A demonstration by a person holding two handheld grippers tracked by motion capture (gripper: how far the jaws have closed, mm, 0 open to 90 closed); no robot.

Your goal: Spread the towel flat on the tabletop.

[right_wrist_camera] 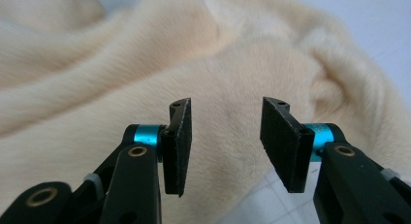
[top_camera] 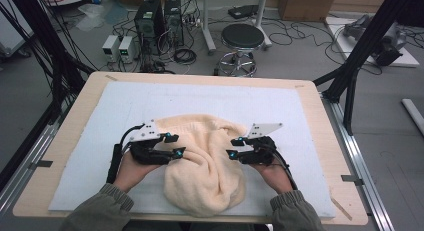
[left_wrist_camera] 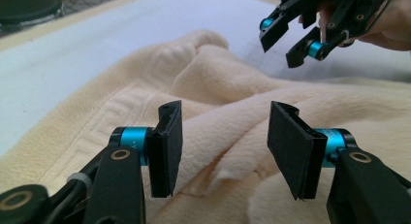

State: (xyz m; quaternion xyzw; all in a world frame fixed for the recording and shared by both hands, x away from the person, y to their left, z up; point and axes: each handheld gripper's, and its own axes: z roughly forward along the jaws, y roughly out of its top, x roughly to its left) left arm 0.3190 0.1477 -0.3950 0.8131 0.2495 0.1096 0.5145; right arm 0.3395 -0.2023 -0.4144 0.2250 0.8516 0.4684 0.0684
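A cream fluffy towel (top_camera: pixel 205 166) lies crumpled in a heap on the white mat (top_camera: pixel 125 101), near the table's front edge. My left gripper (top_camera: pixel 176 145) is at the towel's left side, jaws open and pointing inward over the fabric. In the left gripper view its pads (left_wrist_camera: pixel 167 141) stand apart above the towel (left_wrist_camera: pixel 218 88) with nothing pinched. My right gripper (top_camera: pixel 232 147) faces it from the towel's right side, also open. It appears farther off in the left gripper view (left_wrist_camera: pixel 286 40). In the right gripper view the gripper (right_wrist_camera: pixel 225 136) hovers over the towel (right_wrist_camera: pixel 145 64), holding nothing.
The mat covers a wooden table (top_camera: pixel 65 141). Behind the table on the floor are a black stool (top_camera: pixel 242 38), computer towers (top_camera: pixel 150 18) and loose cables. Black frame posts (top_camera: pixel 360 51) stand at both sides. A person's sleeves enter from the bottom.
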